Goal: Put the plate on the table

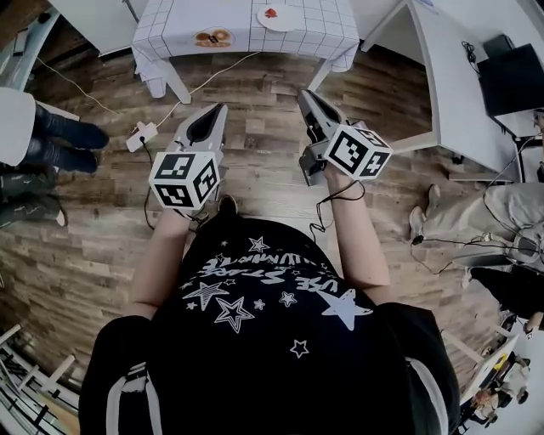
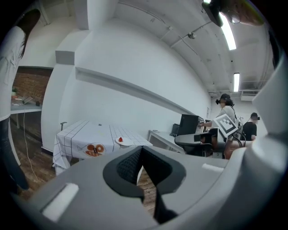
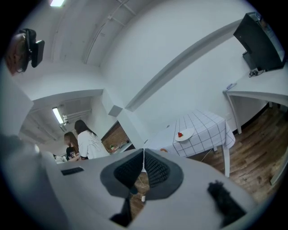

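A white plate (image 1: pixel 274 17) with a small red piece on it rests on the table (image 1: pixel 323 32), which has a white checked cloth, at the top of the head view. The plate (image 2: pixel 123 141) also shows in the left gripper view, and the plate (image 3: pixel 184 134) in the right gripper view. My left gripper (image 1: pixel 219 110) and right gripper (image 1: pixel 304 95) are held side by side over the wooden floor, well short of the table. Both point toward it. The left gripper (image 2: pixel 141 152) and the right gripper (image 3: pixel 144 156) have their jaws closed together with nothing between them.
An orange printed picture (image 1: pixel 214 37) marks the cloth left of the plate. A power strip (image 1: pixel 140 134) and cables lie on the floor ahead at the left. A white desk (image 1: pixel 459 93) with a black monitor (image 1: pixel 512 78) stands at the right. People sit at both sides.
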{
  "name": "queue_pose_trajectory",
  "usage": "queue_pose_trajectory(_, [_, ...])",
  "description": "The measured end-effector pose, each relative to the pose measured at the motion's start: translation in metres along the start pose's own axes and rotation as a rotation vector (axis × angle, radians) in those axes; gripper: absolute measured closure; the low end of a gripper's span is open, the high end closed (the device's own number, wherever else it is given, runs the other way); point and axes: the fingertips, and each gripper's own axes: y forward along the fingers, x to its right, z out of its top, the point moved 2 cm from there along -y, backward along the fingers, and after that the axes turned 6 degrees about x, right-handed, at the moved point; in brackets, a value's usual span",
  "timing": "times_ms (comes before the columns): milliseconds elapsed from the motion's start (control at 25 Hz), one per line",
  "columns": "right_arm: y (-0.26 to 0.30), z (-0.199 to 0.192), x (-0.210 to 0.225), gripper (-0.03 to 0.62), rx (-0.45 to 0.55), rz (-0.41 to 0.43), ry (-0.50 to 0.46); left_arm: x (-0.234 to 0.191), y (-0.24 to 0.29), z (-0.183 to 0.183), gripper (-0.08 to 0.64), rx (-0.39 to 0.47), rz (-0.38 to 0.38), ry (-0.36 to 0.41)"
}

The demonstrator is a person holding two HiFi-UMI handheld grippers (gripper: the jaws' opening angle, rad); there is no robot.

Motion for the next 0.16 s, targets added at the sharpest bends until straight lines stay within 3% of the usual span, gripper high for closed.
queue_pose_trajectory(160, [-0.027, 0.0, 0.004, 0.575, -0.002, 0.019, 0.008, 0.033, -0.007, -0.006, 0.551, 0.009, -0.019, 0.009])
